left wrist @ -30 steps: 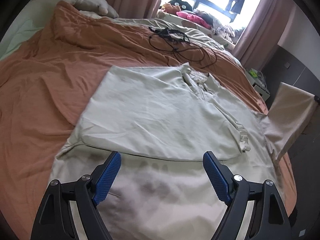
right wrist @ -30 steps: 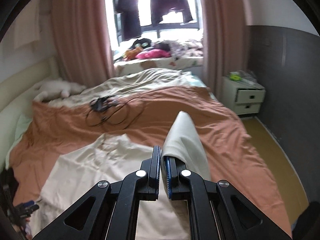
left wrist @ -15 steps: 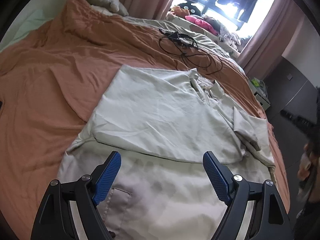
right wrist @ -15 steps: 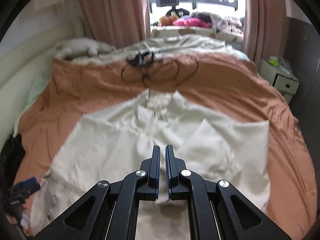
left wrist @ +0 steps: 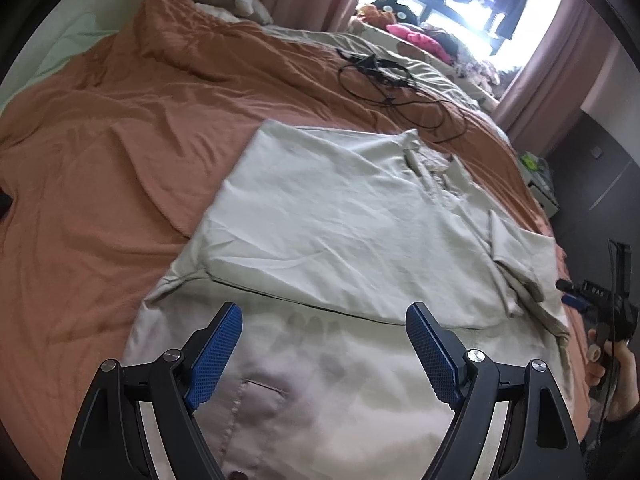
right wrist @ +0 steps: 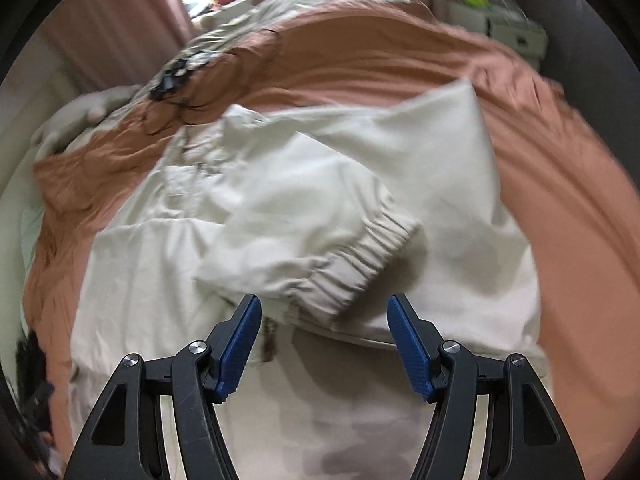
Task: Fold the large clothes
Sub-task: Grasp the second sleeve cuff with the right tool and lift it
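left gripper (left wrist: 322, 354): blue pads spread wide, nothing between, hovering over the cream jacket (left wrist: 340, 232) | jacket: flat on the rust-orange bedspread (left wrist: 100, 168), sleeve (right wrist: 320, 236) folded across | right gripper (right wrist: 324, 344): jaws just been opening, elastic cuff (right wrist: 364, 260) just past the tips, loose

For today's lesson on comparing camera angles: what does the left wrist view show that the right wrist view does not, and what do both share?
Only the left wrist view shows the left claw, open and empty over the lower front of the cream jacket, the window with dark clothes hanging, and a hand holding the other tool at the right edge.

Only the right wrist view shows the right claw, whose jaws have just been opening, with nothing between them, close to the elastic cuff of the folded-in sleeve.

Both show the jacket, the orange bedspread, the black cable and pink curtains.
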